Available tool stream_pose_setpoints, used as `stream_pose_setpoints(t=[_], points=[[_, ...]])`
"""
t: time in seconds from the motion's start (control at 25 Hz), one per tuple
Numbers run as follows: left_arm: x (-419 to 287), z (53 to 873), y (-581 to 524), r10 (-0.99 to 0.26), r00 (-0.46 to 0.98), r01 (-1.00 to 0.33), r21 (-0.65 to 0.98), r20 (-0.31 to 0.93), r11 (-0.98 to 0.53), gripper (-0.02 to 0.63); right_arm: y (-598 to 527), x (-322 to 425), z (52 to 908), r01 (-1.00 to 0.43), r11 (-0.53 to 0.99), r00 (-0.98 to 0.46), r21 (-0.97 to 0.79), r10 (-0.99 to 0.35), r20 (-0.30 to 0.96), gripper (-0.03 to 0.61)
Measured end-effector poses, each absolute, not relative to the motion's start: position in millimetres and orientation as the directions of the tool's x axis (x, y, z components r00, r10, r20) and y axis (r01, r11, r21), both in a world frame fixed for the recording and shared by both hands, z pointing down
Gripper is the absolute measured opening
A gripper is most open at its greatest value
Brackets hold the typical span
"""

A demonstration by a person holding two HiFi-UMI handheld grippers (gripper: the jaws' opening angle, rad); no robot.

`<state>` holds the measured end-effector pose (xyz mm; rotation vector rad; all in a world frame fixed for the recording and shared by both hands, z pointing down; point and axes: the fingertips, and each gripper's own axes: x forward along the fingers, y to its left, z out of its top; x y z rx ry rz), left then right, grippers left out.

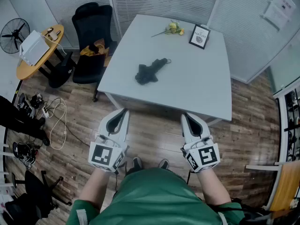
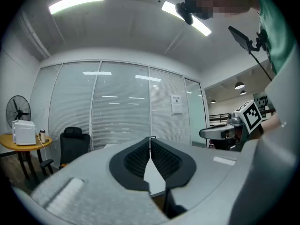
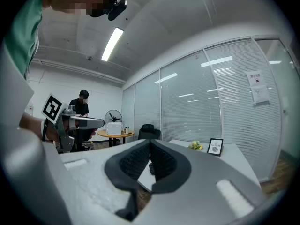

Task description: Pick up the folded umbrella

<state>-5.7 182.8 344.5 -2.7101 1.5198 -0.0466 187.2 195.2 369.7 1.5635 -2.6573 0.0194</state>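
Note:
A black folded umbrella (image 1: 150, 71) lies near the middle of the pale grey table (image 1: 201, 88). Both grippers hang in front of the table's near edge, over the wooden floor, well short of the umbrella. My left gripper (image 1: 123, 111) (image 2: 151, 139) is shut with nothing between its jaws. My right gripper (image 1: 186, 116) (image 3: 150, 141) is also shut and empty. In the right gripper view a bit of the dark umbrella (image 3: 151, 167) shows through the gap below the jaw tips. Each gripper view shows the other gripper off to the side.
A yellow flower (image 1: 174, 28) and a small framed card (image 1: 199, 36) stand at the table's far side. A black office chair (image 1: 92, 36) sits at the table's left. A round wooden table (image 1: 33, 55) with a white box, a fan (image 1: 13, 34) and floor cables (image 1: 56, 121) lie left.

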Motion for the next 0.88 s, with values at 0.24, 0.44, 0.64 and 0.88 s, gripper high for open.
stream_pose_setpoints(t=[0.24, 0.44, 0.64, 0.88], points=[[-25, 354, 182, -0.858, 0.510, -0.857, -0.046, 0.055, -0.513, 0.014, 201, 174, 367, -0.876, 0.481, -0.477, 0.039, -0.876, 0.073, 0.002], [-51, 355, 174, -0.859, 0.509, -0.860, -0.021, 0.055, -0.511, 0.014, 192, 163, 360, -0.889, 0.455, -0.451, 0.061, -0.890, 0.065, 0.002], [-82, 356, 168, -0.855, 0.517, -0.855, -0.010, 0.042, -0.518, 0.014, 182, 157, 359, -0.915, 0.391, -0.385, 0.097, -0.920, 0.082, 0.002], [-113, 366, 159, -0.833, 0.550, -0.835, 0.006, 0.054, -0.551, 0.014, 181, 149, 353, -0.945, 0.308, -0.301, 0.111, -0.950, 0.079, 0.002]])
